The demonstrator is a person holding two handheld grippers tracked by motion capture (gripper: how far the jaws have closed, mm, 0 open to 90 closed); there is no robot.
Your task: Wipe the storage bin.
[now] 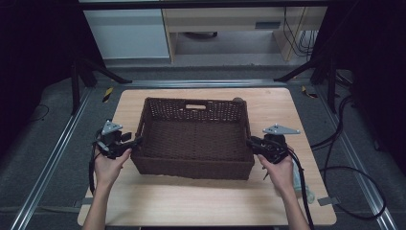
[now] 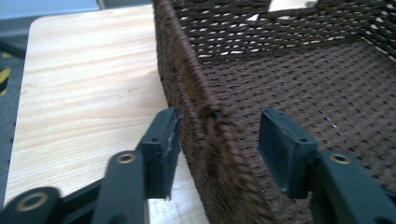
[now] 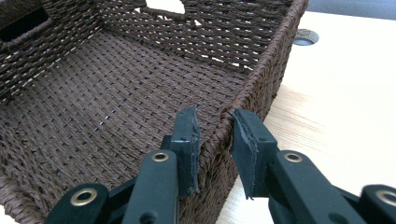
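A dark brown woven basket with nothing in it stands in the middle of the wooden table. My left gripper is at the basket's left wall. In the left gripper view the left gripper straddles that wall of the basket, with the outer pad close against it and the inner pad standing clear, so it is open. My right gripper is at the right wall. In the right gripper view the right gripper is shut on the rim of the basket.
A round cable hole sits in the tabletop just behind the basket's far right corner. Black cables lie on the floor to the right of the table. Metal rails run along both sides, and cabinets stand beyond the far edge.
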